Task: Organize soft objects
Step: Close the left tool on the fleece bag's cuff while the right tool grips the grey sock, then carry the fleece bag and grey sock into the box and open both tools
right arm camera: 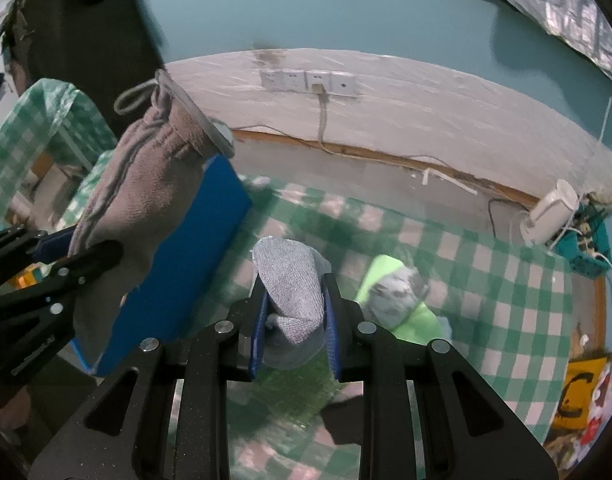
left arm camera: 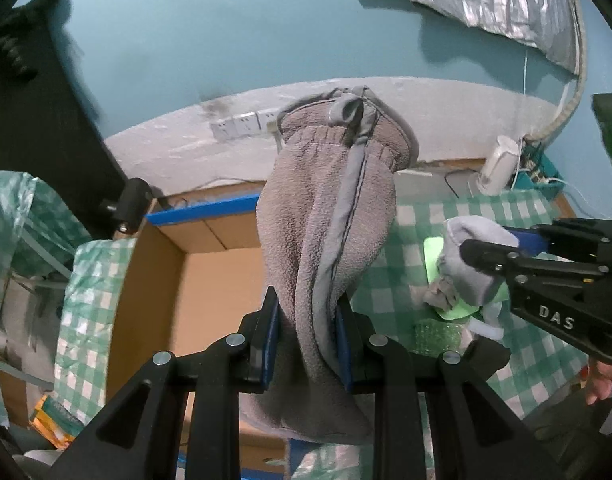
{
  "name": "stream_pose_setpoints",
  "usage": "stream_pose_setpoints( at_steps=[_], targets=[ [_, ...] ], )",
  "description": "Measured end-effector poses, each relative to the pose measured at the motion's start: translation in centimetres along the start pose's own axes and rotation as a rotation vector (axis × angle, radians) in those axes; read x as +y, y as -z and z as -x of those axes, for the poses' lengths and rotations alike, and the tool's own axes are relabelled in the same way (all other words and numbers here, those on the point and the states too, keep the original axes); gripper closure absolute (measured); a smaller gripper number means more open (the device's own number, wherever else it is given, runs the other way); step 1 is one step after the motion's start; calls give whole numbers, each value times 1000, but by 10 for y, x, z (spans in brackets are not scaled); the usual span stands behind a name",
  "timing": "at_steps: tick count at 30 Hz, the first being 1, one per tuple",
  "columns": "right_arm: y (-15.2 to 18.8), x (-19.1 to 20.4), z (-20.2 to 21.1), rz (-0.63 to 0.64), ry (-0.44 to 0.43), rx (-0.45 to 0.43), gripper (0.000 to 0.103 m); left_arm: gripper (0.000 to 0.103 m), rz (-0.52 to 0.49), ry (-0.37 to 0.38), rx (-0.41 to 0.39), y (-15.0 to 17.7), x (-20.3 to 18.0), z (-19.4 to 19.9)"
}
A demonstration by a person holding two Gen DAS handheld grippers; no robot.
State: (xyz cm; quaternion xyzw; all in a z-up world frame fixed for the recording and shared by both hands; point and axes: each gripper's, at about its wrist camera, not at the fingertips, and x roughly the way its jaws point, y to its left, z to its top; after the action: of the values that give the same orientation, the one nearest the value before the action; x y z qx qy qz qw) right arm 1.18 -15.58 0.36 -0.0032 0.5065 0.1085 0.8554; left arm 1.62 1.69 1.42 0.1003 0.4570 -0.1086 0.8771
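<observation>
My left gripper [left arm camera: 307, 336] jaws clenched on brown towel pouch [left arm camera: 325, 216]; right gripper [right arm camera: 296, 326] jaws clamped narrow on grey cloth [right arm camera: 294, 284].

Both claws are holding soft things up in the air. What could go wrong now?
The long brown-grey terry pouch hangs from the left gripper above the open cardboard box; it might snag the rim. The right gripper pinches only part of the light grey knitted sock, which might slip out.

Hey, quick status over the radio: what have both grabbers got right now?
Left gripper shut on brown-grey towel mitt, held above open cardboard box. Right gripper shut on light grey cloth. More soft items on checked tablecloth. Nothing in the way.
</observation>
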Motion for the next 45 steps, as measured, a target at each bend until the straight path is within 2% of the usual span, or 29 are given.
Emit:
stream_pose_setpoints(
  at_steps=[8,17,26,31,38,39,40,41,43,44,45],
  targets=[
    [-19,40,-4,63,-43,-9,80,78,52,-63,-10,11,36,5],
    [-36,93,-20,141,-92,5,80,78,121,-135,33,31,81,-3],
    [-46,138,-45,202,-120,44,80,78,170,-170,75,47,113,-13],
    [-46,151,-58,224,-136,63,80,78,184,-198,107,56,125,-23],
    [-44,157,-72,220,-183,87,80,78,196,-194,149,61,128,-32],
    [-44,158,-73,221,-185,89,76,78,195,-198,151,61,127,-32],
    [-44,159,-74,223,-190,91,73,73,195,-200,153,62,127,-33],
    [-43,160,-74,226,-196,91,73,62,197,-207,155,62,127,-33],
    [-42,160,-74,224,-189,89,66,50,198,-221,153,62,128,-33],
    [-42,160,-74,225,-187,85,63,49,196,-230,148,62,128,-33],
    [-42,160,-73,226,-183,79,52,49,191,-242,142,61,128,-32]
  ],
)
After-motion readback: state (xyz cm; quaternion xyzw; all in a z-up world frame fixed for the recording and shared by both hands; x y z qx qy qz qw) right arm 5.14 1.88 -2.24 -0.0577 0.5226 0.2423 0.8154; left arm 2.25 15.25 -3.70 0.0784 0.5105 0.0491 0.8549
